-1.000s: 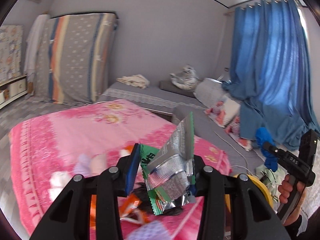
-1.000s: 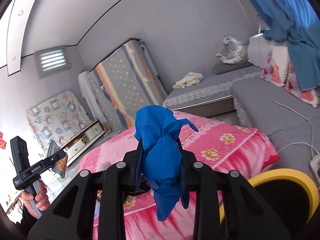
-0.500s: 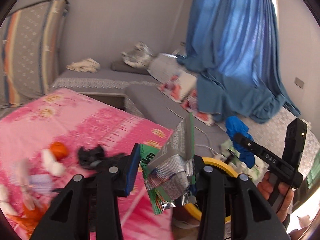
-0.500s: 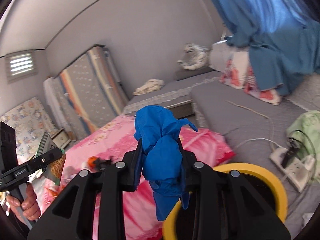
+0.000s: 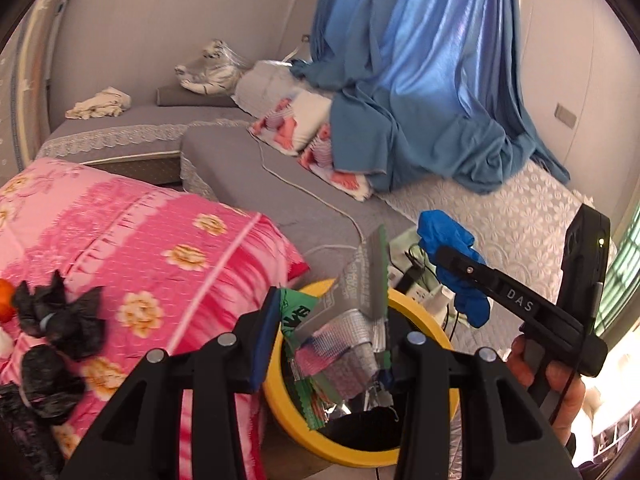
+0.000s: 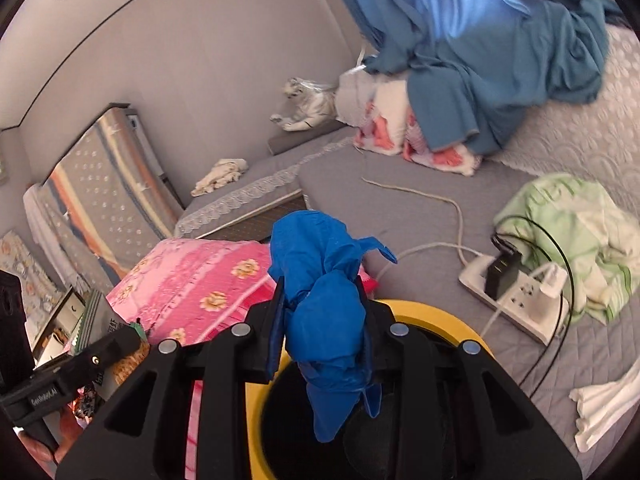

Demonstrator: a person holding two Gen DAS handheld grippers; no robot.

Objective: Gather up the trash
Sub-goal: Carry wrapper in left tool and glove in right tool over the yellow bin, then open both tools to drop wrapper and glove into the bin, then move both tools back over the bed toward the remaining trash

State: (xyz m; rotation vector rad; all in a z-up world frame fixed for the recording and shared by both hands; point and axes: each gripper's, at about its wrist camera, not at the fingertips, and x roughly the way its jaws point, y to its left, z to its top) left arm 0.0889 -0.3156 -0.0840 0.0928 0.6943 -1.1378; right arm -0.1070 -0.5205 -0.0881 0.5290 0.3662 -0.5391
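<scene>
My left gripper (image 5: 332, 344) is shut on a crumpled silver and green foil wrapper (image 5: 352, 320) that sticks up between its fingers. It hangs over the near rim of a yellow-rimmed bin (image 5: 276, 392) with a black inside. My right gripper (image 6: 322, 312) is shut on a scrunched blue plastic bag (image 6: 320, 264), whose tail dangles above the bin's yellow rim (image 6: 432, 314). In the left wrist view the right gripper (image 5: 452, 258) and its blue bag (image 5: 444, 232) are over the bin's far right side, in a person's hand. The left gripper (image 6: 128, 334) shows at the lower left of the right wrist view.
A pink floral quilt (image 5: 140, 248) lies left of the bin, with black knotted bags (image 5: 60, 320) on it. Right of the bin, a white power strip (image 6: 516, 300) with cables, a green cloth (image 6: 572, 232) and a white cloth (image 6: 604, 404) lie on grey bedding. A blue curtain (image 5: 420, 80) drapes behind.
Both grippers have swung right and tipped down, from over the pink quilt to above the yellow bin. Each still holds its piece as before.
</scene>
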